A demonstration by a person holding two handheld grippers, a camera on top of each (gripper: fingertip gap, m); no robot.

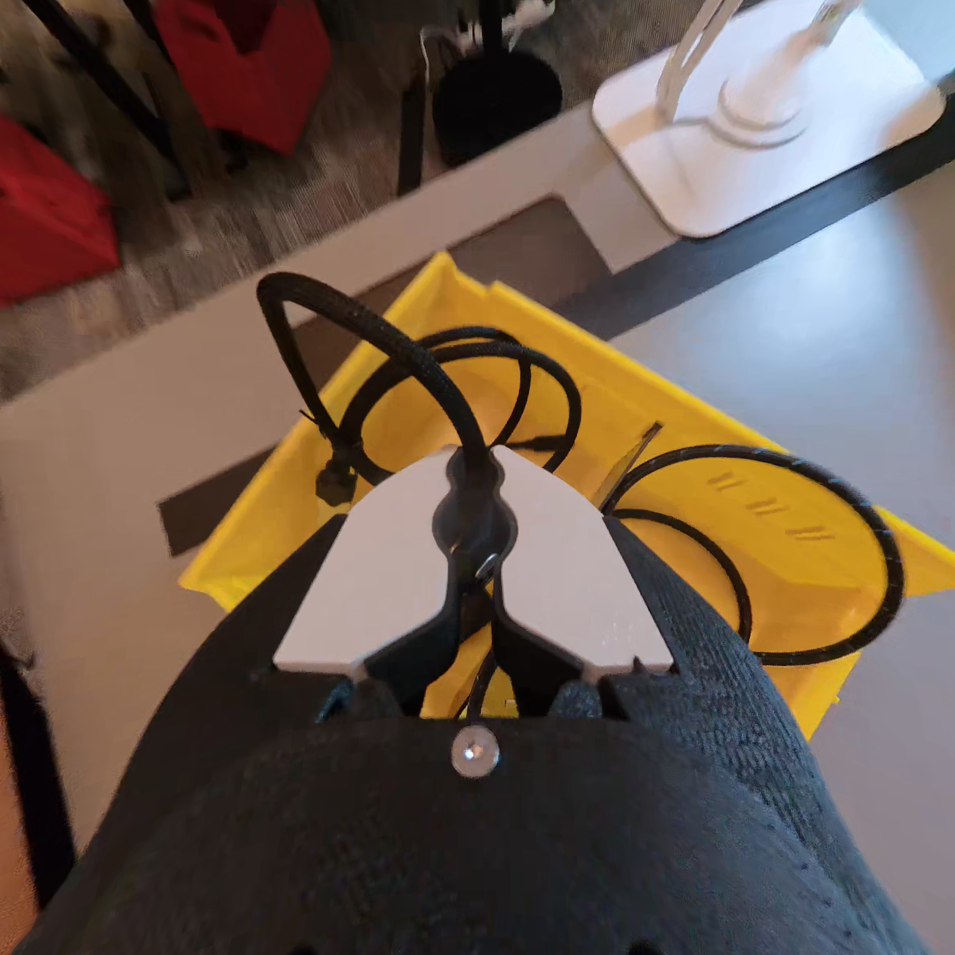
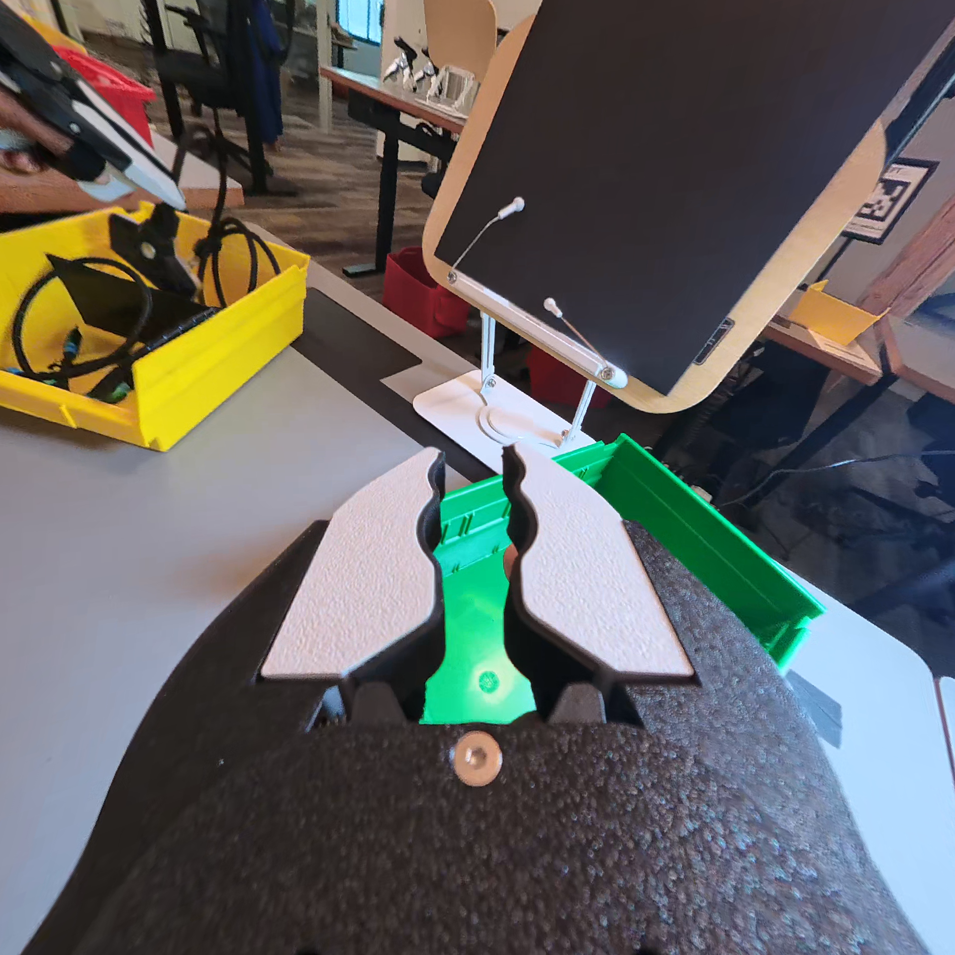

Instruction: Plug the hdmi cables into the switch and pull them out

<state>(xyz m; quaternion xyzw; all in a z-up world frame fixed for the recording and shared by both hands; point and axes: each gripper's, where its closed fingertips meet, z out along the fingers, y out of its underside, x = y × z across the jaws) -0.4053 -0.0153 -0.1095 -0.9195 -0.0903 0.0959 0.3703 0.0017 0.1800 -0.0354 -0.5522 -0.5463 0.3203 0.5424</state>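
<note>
Left gripper [image 1: 473, 496] clenched on the black plug end of a braided cable [image 1: 362, 330], held over the yellow bin [image 1: 635, 382]. The plug tip is hidden between the fingers; the picture is motion-blurred. More cable coils [image 1: 806, 558] lie inside the bin, partly covered by the gripper body. In the right wrist view, a black box [image 2: 124, 305] lies in the yellow bin; whether it is the switch, cannot tell. Right gripper [image 2: 473, 465] released, jaws apart, nothing between them, over the green bin [image 2: 713, 537]. Beyond the green bin stands a white stand [image 2: 465, 398] carrying a dark board [image 2: 672, 181], cut off at the top.
</note>
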